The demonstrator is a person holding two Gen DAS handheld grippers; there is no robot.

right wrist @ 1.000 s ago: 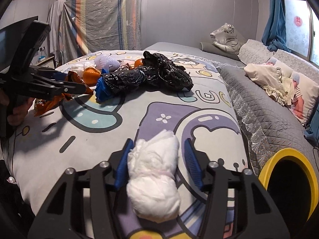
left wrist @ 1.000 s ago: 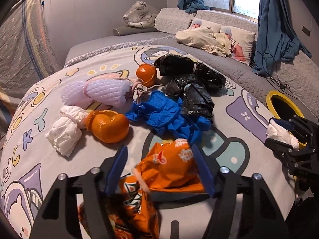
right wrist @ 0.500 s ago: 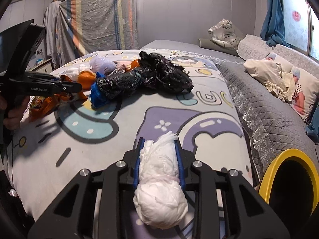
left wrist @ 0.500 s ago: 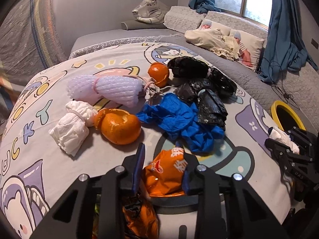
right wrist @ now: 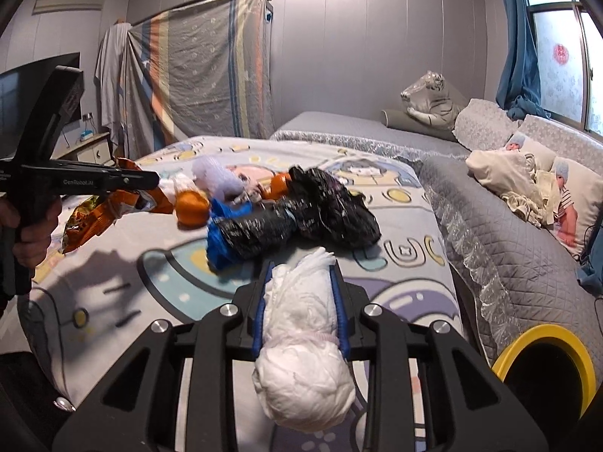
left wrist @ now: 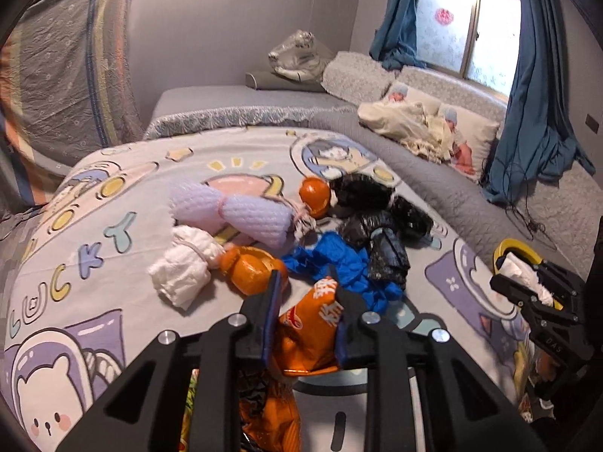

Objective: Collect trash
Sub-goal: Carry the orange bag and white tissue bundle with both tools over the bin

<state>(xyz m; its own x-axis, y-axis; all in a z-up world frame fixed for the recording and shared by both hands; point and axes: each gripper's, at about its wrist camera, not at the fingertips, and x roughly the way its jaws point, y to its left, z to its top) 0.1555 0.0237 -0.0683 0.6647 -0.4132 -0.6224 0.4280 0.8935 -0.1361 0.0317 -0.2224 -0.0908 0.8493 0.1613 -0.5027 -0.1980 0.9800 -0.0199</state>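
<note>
My left gripper (left wrist: 307,297) is shut on an orange snack bag (left wrist: 307,333) and holds it above the bed; it also shows in the right wrist view (right wrist: 113,207). My right gripper (right wrist: 299,282) is shut on a white tissue bundle (right wrist: 301,339), lifted near the yellow-rimmed bin (right wrist: 546,369). The right gripper also appears in the left wrist view (left wrist: 527,282) in front of the bin (left wrist: 518,246). On the bed lie black plastic bags (left wrist: 380,222), a blue bag (left wrist: 339,263), orange peels (left wrist: 248,269), a white bundle (left wrist: 184,267) and purple foam nets (left wrist: 233,211).
The cartoon bedsheet (left wrist: 113,196) covers the near bed; a grey quilt (left wrist: 452,196) lies beyond it. Pillows (left wrist: 433,128) and a plush tiger (left wrist: 297,54) are at the back. Blue curtains (left wrist: 535,94) hang at the right. A striped cloth (right wrist: 199,71) covers furniture.
Both grippers closed from open onto their items and lifted them off the bed. The snack bag now hangs from the left gripper.
</note>
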